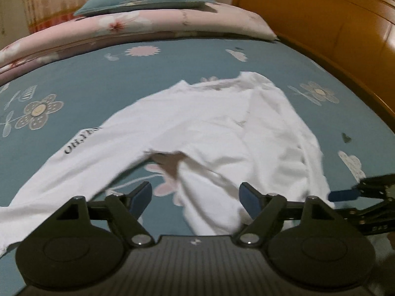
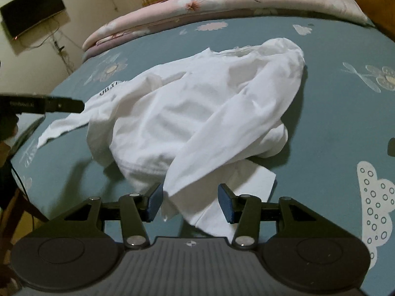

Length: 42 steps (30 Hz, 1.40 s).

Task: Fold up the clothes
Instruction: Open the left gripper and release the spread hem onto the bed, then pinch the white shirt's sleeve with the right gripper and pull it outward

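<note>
White long-sleeved shirt crumpled mid-bed on the blue flowered sheet, one sleeve trailing toward the left edge, hem nearest the near edge. Left gripper released, jaws wide, nothing pinched. Right gripper half-spread astride a fold of hem; grip unclear. Pink quilt along the far edge.
</note>
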{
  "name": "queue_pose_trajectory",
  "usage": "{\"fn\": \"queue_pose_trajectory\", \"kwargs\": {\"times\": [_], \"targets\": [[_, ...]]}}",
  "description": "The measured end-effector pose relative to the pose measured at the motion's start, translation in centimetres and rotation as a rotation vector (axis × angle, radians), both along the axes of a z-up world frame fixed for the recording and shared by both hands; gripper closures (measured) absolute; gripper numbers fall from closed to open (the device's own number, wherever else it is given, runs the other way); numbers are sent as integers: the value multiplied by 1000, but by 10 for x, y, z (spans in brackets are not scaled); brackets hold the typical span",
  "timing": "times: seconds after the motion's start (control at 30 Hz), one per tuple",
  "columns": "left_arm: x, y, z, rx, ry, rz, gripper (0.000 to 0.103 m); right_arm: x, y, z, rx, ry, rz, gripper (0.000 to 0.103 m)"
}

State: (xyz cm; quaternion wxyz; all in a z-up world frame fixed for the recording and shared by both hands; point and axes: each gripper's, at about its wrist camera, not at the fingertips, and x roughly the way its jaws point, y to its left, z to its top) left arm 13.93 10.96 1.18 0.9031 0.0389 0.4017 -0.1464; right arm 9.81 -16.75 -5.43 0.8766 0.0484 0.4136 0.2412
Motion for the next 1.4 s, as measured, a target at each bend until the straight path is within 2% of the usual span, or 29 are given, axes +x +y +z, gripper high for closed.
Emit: {"fn": "queue_pose_trajectory", "kwargs": {"times": [0.1, 0.2, 0.23, 0.3, 0.5, 0.67, 0.77, 0.9, 1.03, 1.17, 1.23, 1.27, 1.4], "targets": [[-6, -15, -3, 11, 3, -37, 24, -1, 7, -1, -14, -18, 18, 49], [-11, -27, -7, 30, 10, -56, 24, 6, 7, -5, 29, -30, -18, 50], [-12, -30, -8, 33, 14, -61, 24, 10, 5, -6, 56, -28, -19, 63], [-15, -33, -9, 32, 20, -65, 24, 15, 0, -6, 89, -26, -22, 100], [-19, -35, -12, 31, 35, -69, 24, 15, -24, 5, 91, -49, -56, 100], [-19, -40, -13, 32, 39, -84, 24, 15, -57, 18, 81, -78, -133, 100], [-20, -43, -14, 34, 37, -96, 24, 17, -74, 24, 110, -71, -167, 99], [-20, -44, -15, 40, 43, -92, 24, 14, -77, 30, 27, -125, -218, 100], [-20, -43, -16, 45, 49, -88, 24, 14, -93, 41, 74, -152, -288, 100], [-20, -41, -17, 46, 57, -74, 24, 15, -93, 53, -26, -209, -309, 100], [-21, -41, -17, 43, 60, -80, 24, 17, -102, 56, -40, -212, -343, 100], [-21, -41, -18, 42, 61, -82, 24, 19, -106, 57, -39, -208, -355, 99], [-20, -44, -21, 41, 71, -85, 24, 23, -115, 35, 101, -108, -289, 92]]}}
